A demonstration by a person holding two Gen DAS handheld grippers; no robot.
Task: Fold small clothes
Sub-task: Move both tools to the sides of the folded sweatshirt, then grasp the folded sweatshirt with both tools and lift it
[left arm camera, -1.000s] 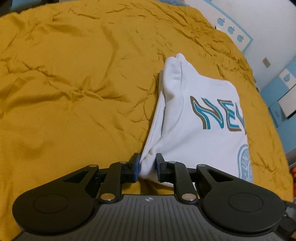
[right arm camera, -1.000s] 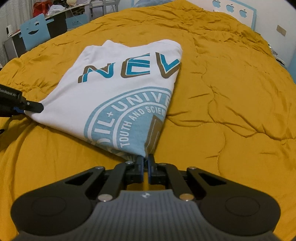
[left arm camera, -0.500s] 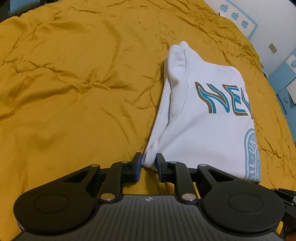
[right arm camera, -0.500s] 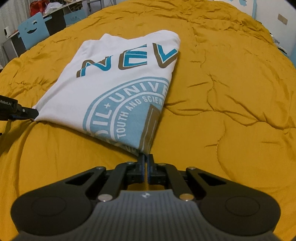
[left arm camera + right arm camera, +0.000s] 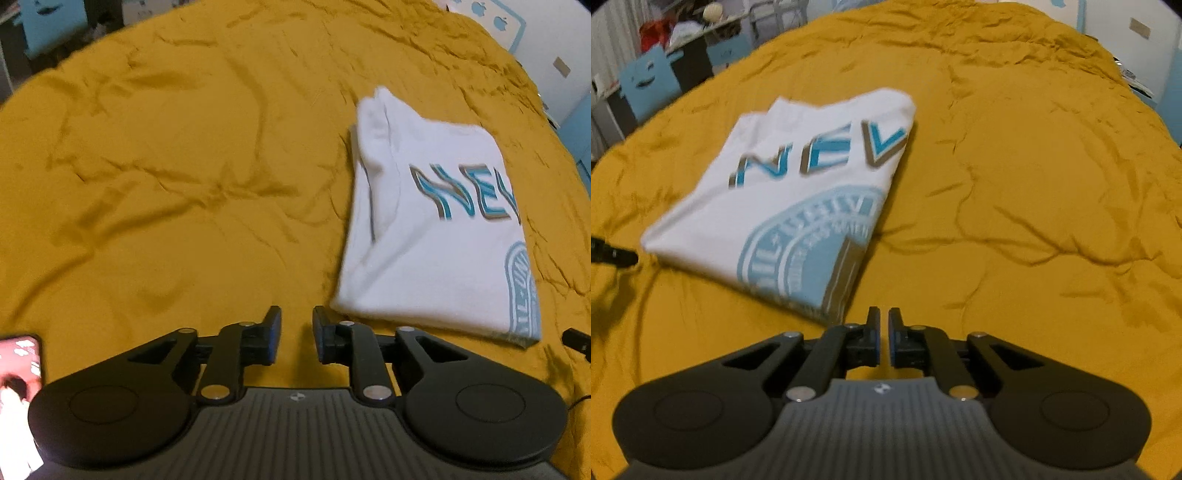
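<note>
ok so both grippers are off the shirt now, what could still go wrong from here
1. The left gripper sits open right at the shirt's near corner; a careless move could snag that edge and undo the fold.
2. The right gripper is barely open and close to the shirt's other corner, so it could drag the layers.
3. The shirt lies on a wrinkled, soft bedspread, so the fold may slump if pressed or slid.
4. A phone lies beside the left gripper and could get knocked.

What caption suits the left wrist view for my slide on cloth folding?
Left gripper, fingers apart and empty, beside the folded white T-shirt on the mustard bedspread.
</note>
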